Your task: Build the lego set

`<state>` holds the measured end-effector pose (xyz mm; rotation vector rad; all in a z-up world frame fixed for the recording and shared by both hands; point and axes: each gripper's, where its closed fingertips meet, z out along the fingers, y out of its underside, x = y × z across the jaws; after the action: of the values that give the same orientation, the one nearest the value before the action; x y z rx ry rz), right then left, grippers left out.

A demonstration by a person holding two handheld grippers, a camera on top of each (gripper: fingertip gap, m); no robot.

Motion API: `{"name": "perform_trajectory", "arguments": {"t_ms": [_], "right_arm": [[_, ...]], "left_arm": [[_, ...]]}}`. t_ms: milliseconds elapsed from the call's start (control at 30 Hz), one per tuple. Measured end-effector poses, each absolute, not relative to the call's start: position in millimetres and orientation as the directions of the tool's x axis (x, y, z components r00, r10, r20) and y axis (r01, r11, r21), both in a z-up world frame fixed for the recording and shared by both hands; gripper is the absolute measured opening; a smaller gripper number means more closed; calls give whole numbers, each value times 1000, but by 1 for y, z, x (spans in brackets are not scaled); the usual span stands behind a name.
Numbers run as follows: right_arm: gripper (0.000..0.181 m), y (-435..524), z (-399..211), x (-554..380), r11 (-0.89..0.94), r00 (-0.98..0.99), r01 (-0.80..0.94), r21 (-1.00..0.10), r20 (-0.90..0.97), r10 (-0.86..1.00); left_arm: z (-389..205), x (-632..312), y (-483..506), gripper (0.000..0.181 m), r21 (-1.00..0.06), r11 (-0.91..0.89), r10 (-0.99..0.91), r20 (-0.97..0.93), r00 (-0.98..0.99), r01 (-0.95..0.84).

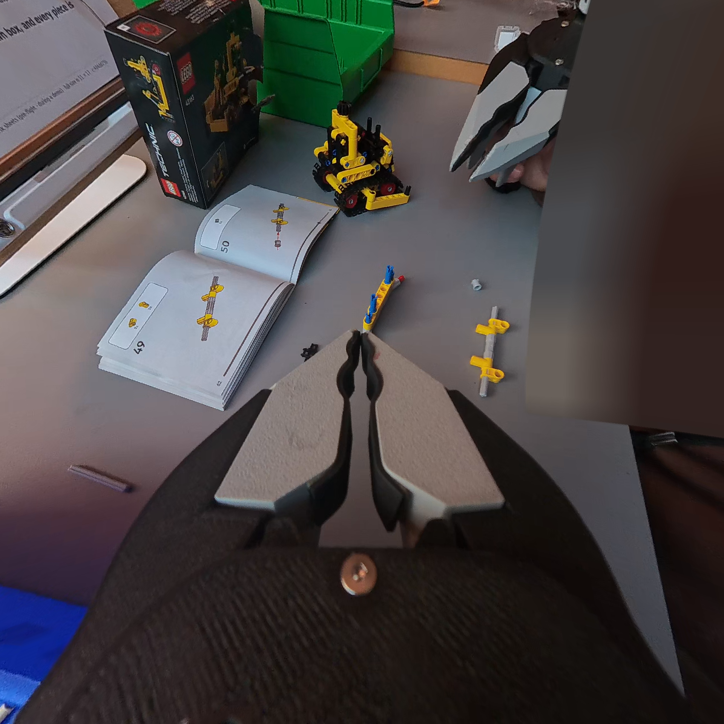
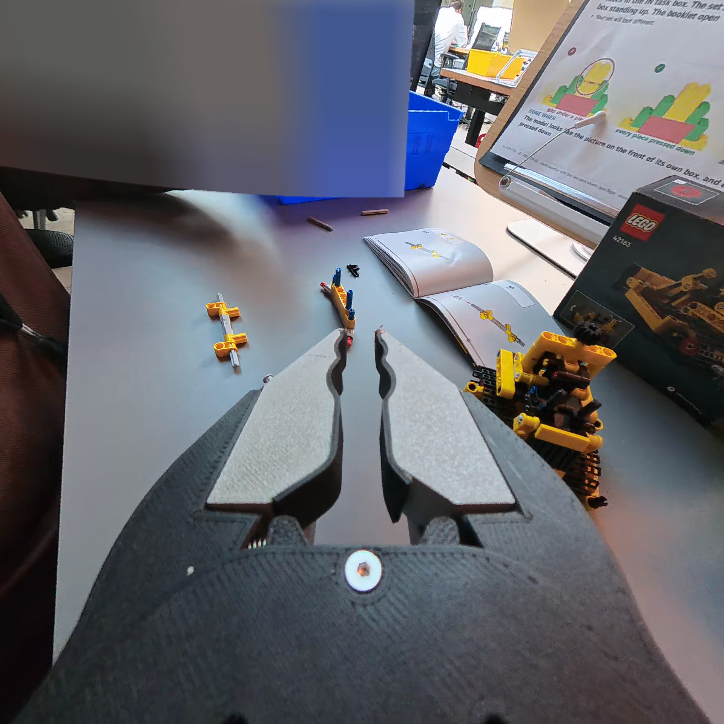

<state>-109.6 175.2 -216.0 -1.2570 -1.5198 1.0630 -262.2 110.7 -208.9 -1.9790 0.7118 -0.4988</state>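
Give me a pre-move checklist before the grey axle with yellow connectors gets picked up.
1. Grey axle lies free on the table, nothing on it: ok.
2. Right gripper open, empty: ok.
3. Left gripper empty: ok, shut with its tips near the yellow beam.
4. Small grey bush loose, apart from the axle: ok.
5. Booklet open: ok.
6. Both yellow connectors fully seated: cannot tell.
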Motion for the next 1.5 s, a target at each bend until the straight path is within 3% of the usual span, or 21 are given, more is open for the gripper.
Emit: {"name": "perform_trajectory", "arguments": {"t_ms": [1200, 1500], "right_arm": [[12, 175, -217, -110, 130, -111, 252, -959, 105, 988], [12, 175, -218, -110, 137, -107, 254, -957, 113, 988]], "left_arm": [[-210, -258, 110, 0, -877, -386, -670, 53, 741, -286], [-183, -255, 104, 0, -913, -336, -677, 62, 733, -233]]}}
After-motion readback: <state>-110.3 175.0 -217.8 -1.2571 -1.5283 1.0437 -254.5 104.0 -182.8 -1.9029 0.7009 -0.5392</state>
